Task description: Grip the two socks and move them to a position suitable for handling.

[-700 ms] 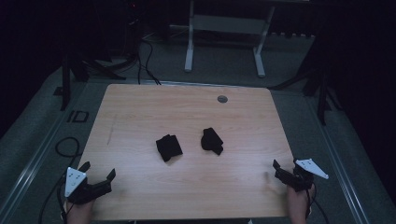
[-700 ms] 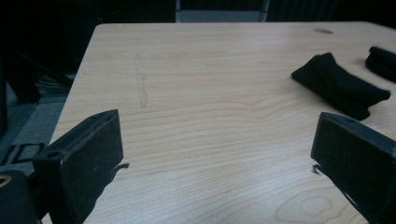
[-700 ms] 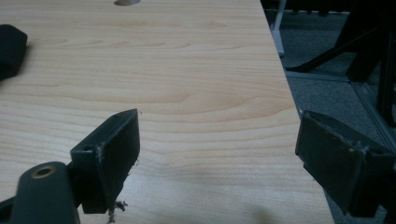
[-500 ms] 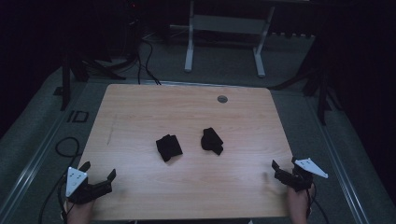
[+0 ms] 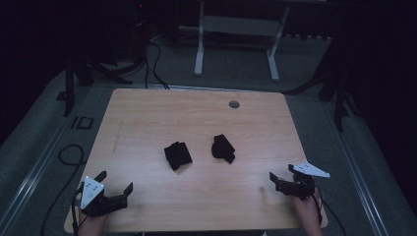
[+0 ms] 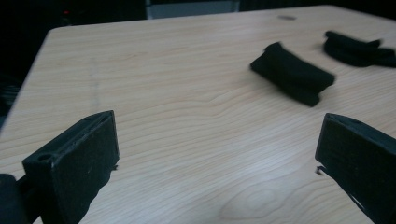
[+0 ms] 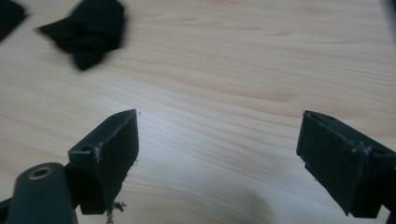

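Note:
Two crumpled black cloth pieces lie near the middle of the wooden table (image 5: 147, 113): the left cloth (image 5: 177, 155) and the right cloth (image 5: 223, 148). My left gripper (image 5: 115, 181) rests open at the front left corner, with nothing between its jaws. In the left gripper view, the left gripper (image 6: 217, 123) faces the left cloth (image 6: 292, 73), with the right cloth (image 6: 357, 48) beyond. My right gripper (image 5: 281, 173) stands open near the front right edge. In the right gripper view, the right gripper (image 7: 219, 126) is over bare wood, well short of the right cloth (image 7: 88, 30).
A small round grommet (image 5: 234, 104) sits near the table's far edge. Behind the table stands a white desk frame (image 5: 236, 29) on grey carpet. Black cables (image 5: 69, 157) trail over the floor at the left. A hand (image 5: 307, 211) holds the right gripper.
Both grippers have shifted a little inward over the table, the right one to the left and the left one to the right. The cloths have not moved.

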Available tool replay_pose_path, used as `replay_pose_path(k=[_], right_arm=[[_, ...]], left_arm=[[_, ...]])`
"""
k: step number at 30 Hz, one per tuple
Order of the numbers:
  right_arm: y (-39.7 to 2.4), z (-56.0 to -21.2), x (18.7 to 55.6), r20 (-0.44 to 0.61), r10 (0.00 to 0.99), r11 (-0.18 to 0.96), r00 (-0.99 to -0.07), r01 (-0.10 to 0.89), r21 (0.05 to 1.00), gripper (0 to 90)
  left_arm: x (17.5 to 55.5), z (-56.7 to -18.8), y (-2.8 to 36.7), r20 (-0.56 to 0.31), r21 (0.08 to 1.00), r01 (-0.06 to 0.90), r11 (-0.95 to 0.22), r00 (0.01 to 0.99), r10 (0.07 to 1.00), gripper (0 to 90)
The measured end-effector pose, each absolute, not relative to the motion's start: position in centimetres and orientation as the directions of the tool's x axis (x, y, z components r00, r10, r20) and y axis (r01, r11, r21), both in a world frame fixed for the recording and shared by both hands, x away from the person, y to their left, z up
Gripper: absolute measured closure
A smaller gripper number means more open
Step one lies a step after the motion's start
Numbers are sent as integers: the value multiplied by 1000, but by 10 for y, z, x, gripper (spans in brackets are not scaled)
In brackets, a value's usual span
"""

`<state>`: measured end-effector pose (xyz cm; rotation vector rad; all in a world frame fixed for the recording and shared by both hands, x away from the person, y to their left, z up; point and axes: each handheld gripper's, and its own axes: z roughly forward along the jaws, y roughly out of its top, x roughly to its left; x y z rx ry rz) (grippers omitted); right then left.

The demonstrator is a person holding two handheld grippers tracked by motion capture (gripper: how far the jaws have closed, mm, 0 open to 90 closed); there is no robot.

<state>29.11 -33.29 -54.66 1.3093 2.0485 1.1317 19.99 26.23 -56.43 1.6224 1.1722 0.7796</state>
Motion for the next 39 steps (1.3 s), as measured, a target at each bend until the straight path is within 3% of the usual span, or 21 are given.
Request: replay_pose_path(k=[6,14,27,31,34,39], right_arm=[[-296,-541,301,52,811,291,-582,480,828,116],[-244,-535,328,23,719,374,-694,416,829,219],[-193,-530,375,-9,666,441,-746,384,811,414],[-182,-526,393,-6,680,433,-733,395,810,554],[-173,-528,405,-29,681,462,-732,398,792,560],[-165,-542,418,-10,679,489,-734,443,751,489]], left_arm=[[200,-564,260,-61,945,321,-66,373,926,0],[201,-565,245,-32,937,326,-127,443,896,0],[204,-567,210,-55,919,355,-171,544,837,0],[204,-568,197,-59,917,356,-178,563,824,1],[205,-569,188,-60,917,353,-183,578,814,1],[205,-568,176,-64,921,342,-185,602,796,0]])
